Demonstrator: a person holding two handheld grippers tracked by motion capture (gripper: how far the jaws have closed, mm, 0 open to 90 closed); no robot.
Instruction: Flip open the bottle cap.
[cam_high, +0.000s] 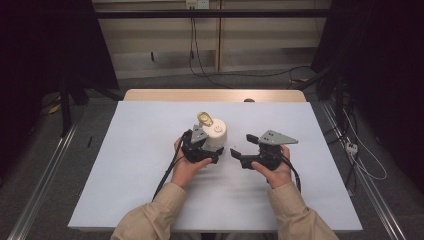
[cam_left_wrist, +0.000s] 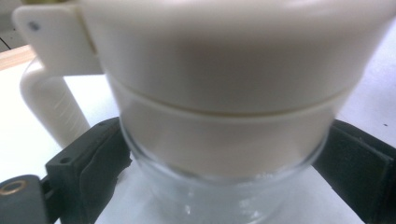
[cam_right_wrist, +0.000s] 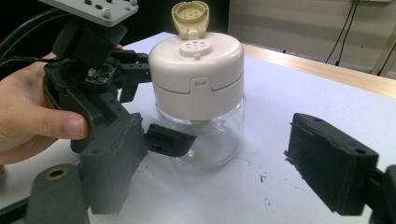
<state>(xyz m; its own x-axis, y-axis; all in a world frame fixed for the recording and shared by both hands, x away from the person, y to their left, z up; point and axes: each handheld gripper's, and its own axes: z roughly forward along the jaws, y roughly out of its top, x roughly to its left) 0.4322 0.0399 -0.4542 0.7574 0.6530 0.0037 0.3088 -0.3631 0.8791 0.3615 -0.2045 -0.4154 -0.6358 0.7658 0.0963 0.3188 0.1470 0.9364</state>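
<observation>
A wide white sheet (cam_high: 135, 165) with a matte, faintly scuffed surface covers a pale wooden table (cam_high: 150, 95), the wood showing as a strip along the far edge. Near the middle of the sheet stands a squat round jar (cam_right_wrist: 205, 140) of clear, smooth glass, upright on the sheet. It is topped by a thick cream plastic lid (cam_right_wrist: 198, 74), domed and glossy, with a small latch tab at the front and a ring of sprinkle holes on top. A small yellowish flip cap (cam_right_wrist: 189, 16), round and studded on its underside, stands raised at the rear of the lid. In the left gripper view, a flat cream hinge tab and a curved handle-like piece show at the side of the lid.

The left gripper (cam_high: 209, 150), blocky black plastic with soft dark pads, is clamped on the jar: its jaws press against opposite sides of the glass just under the lid, one pad (cam_left_wrist: 100, 158) squashed against the wall. A person's left hand (cam_high: 186, 167) in a tan sleeve grips it. The right gripper (cam_high: 234, 153), held in the right hand (cam_high: 275, 172), sits just beside the jar, jaws spread wide and holding nothing, its foam-faced finger (cam_right_wrist: 329, 161) apart from the glass.
</observation>
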